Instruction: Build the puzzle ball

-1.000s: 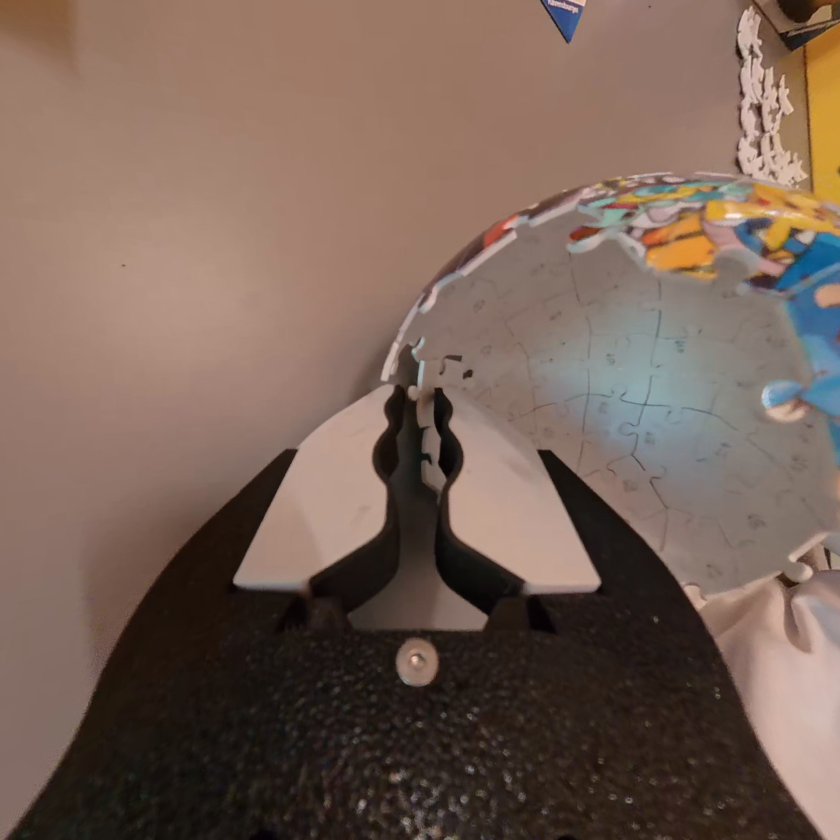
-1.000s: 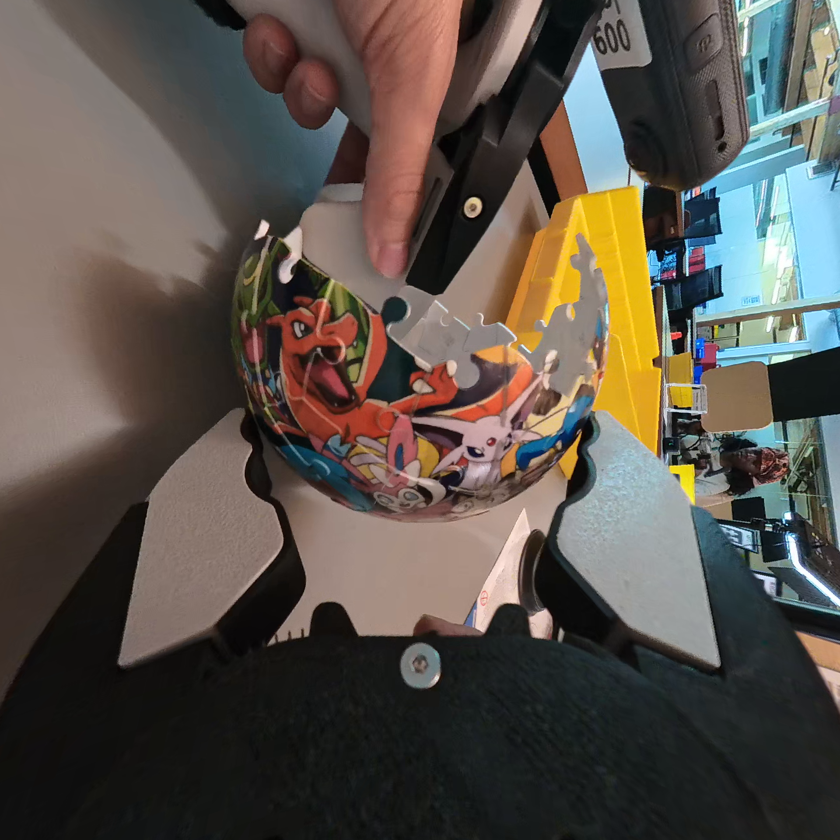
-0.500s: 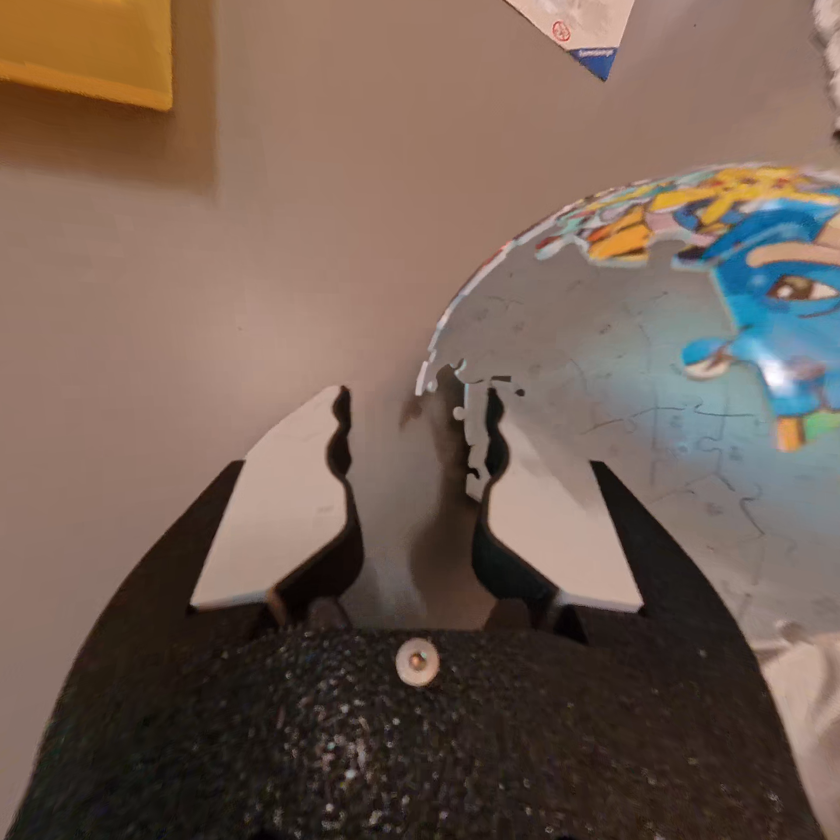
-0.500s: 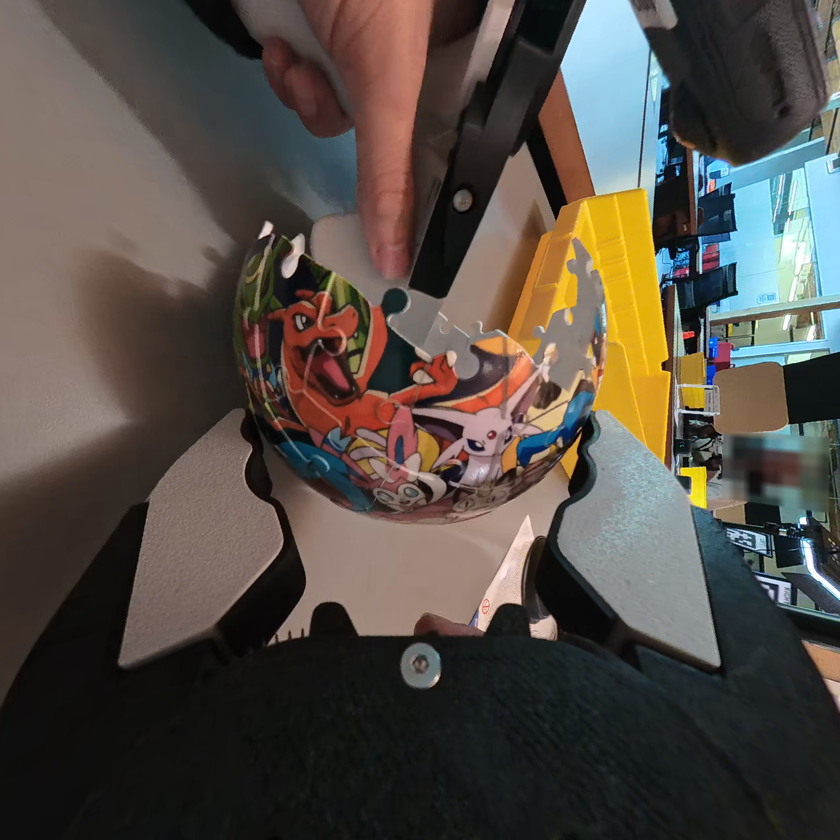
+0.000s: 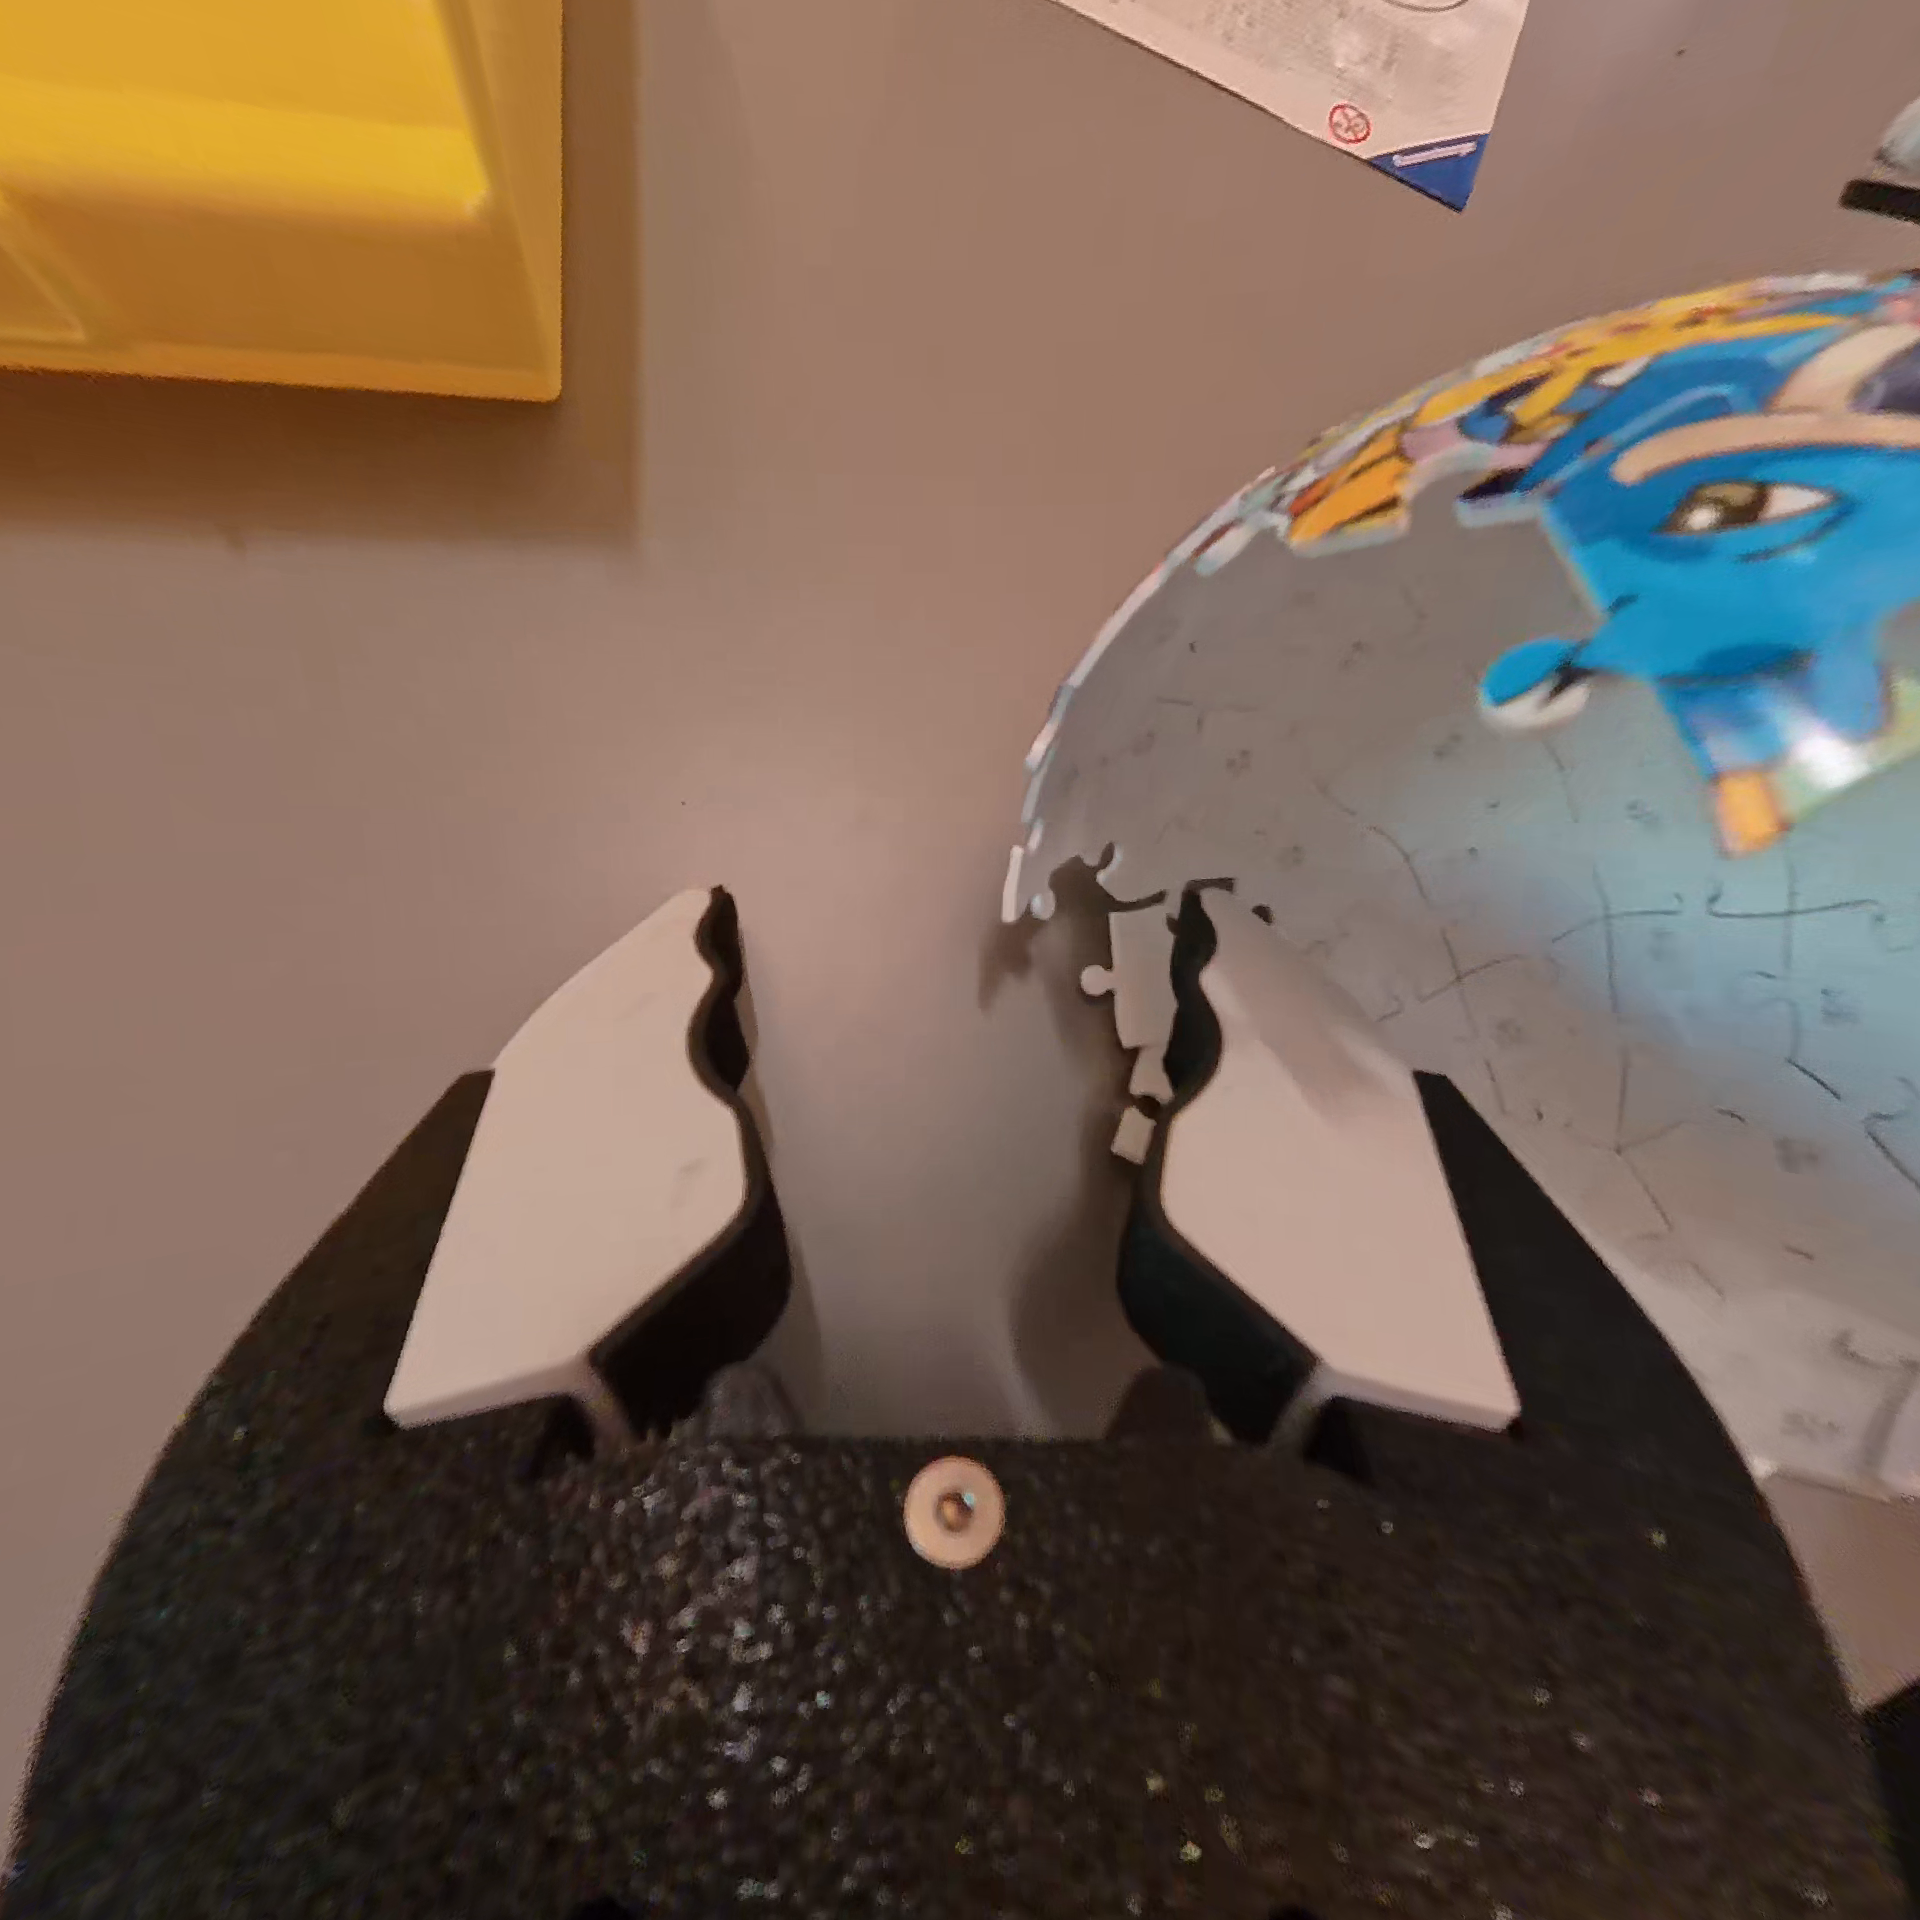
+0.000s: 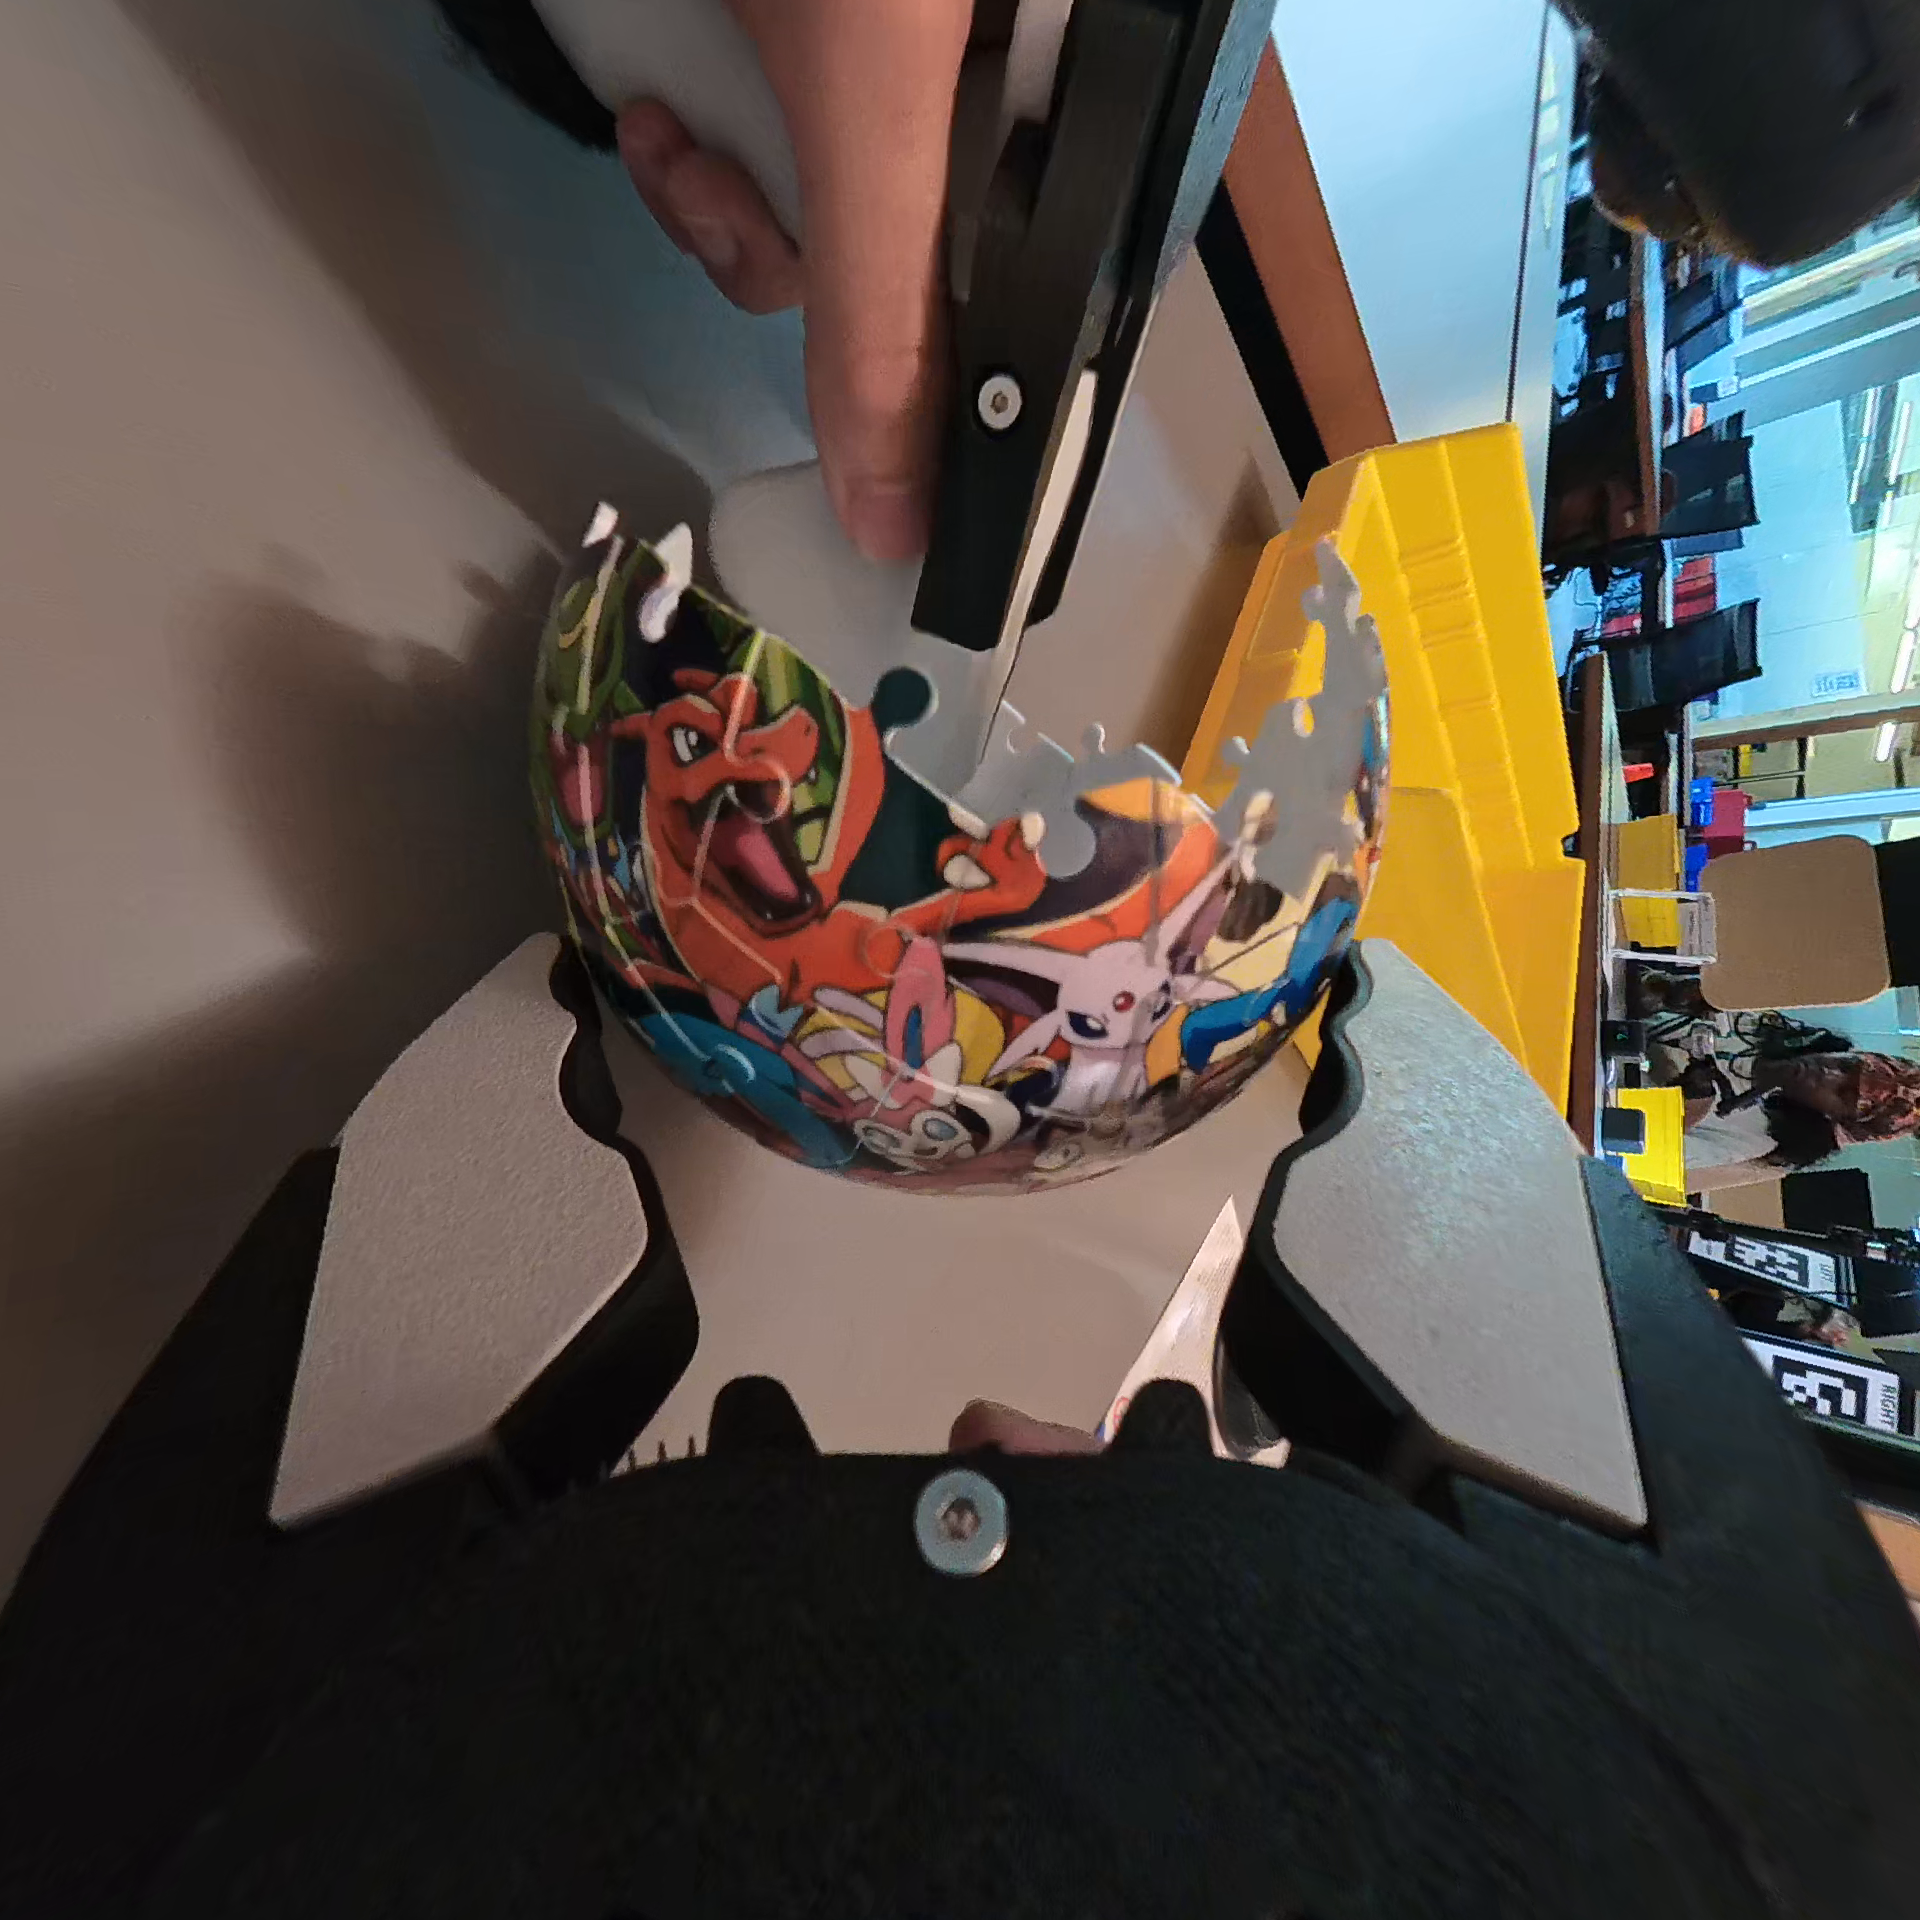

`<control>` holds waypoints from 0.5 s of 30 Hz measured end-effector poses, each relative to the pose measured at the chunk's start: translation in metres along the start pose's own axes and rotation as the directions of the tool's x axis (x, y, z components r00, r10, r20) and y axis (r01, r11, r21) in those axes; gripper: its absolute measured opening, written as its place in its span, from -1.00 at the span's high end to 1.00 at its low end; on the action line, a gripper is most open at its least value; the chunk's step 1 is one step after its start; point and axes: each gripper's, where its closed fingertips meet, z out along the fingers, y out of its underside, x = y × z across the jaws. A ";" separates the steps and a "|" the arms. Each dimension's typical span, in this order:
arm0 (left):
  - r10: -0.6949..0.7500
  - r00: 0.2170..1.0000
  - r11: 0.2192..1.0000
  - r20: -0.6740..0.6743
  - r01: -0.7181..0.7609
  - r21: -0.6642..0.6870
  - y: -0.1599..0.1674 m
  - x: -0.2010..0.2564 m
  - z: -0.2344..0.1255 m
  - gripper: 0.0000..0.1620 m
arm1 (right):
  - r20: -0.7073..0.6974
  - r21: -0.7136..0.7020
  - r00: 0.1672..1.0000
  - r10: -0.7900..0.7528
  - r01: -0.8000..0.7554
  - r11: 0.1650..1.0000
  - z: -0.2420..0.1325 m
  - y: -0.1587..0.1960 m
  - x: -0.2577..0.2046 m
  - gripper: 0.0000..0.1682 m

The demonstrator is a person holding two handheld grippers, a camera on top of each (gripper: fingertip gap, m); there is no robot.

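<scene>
The puzzle ball (image 6: 935, 935) is a half-built shell with bright cartoon pictures outside and a jagged open rim. My right gripper (image 6: 956, 951) is shut on the puzzle ball, one finger on each side. In the left wrist view the ball (image 5: 1507, 883) shows its white inside at the right. My left gripper (image 5: 956, 914) is open at the ball's rim. A white puzzle piece (image 5: 1132, 997) stands edge-on against its right finger and meets the rim. In the right wrist view the left gripper (image 6: 997, 623), held by a hand, points down into the rim.
A yellow bin (image 5: 260, 187) lies at the far left on the grey table (image 5: 831, 623) and also shows in the right wrist view (image 6: 1455, 675). A printed leaflet (image 5: 1351, 83) lies beyond the ball. Shelves and a person show far right.
My left gripper was shut on the white piece at the rim and has opened wide. The piece stays at the rim beside the right finger. The right gripper holds the ball as before.
</scene>
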 end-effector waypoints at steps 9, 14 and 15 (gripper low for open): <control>-0.063 0.998 0.990 0.013 0.064 -0.127 0.017 -0.003 -0.011 0.10 | 0.019 -0.031 1.000 -0.002 0.002 1.000 0.007 -0.001 0.002 -0.54; 0.003 0.998 0.990 0.065 0.006 -0.140 0.018 -0.004 -0.005 0.08 | 0.008 -0.001 1.000 0.008 -0.008 1.000 0.008 -0.007 0.001 -0.54; 0.015 0.997 0.990 0.077 -0.004 -0.142 0.018 -0.005 -0.004 0.08 | 0.009 0.010 1.000 0.019 -0.019 1.000 0.008 -0.008 0.002 -0.54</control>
